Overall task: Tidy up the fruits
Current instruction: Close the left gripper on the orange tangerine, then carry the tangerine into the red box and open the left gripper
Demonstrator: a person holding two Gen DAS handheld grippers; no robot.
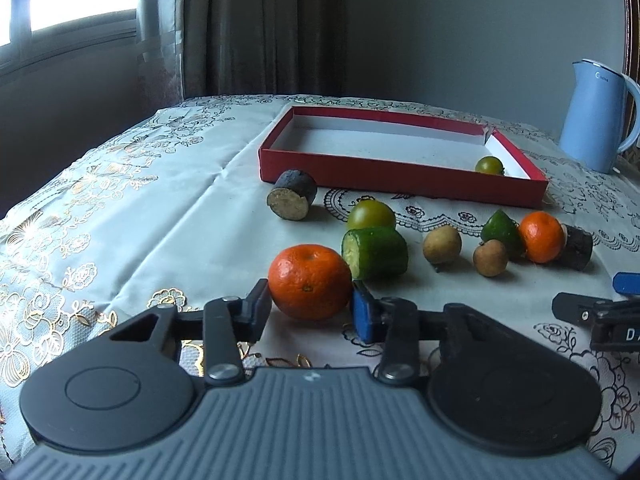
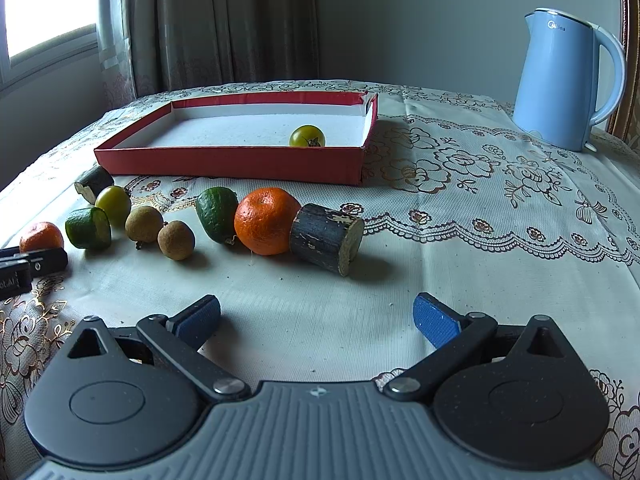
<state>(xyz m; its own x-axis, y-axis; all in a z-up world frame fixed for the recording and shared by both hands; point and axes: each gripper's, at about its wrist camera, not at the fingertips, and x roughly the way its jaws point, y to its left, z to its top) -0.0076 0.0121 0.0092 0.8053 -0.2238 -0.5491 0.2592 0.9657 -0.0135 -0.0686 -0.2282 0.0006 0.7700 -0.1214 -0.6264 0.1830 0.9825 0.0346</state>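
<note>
Plenty of bare cloth [image 2: 320,312] is left in front of the right gripper [image 2: 316,318], and the table edge is seen curving off at far left. The red tray [image 2: 228,162] is mostly free, just one green tomato [image 2: 307,136] parked in it. Counted outside: two mandarins, two longans, two dark wood chunks, two green pieces, one more tomato [image 1: 371,214]. The left gripper [image 1: 312,308] is clamped on the near mandarin [image 1: 309,281]; the right one is spread wide, nothing touched.
</note>
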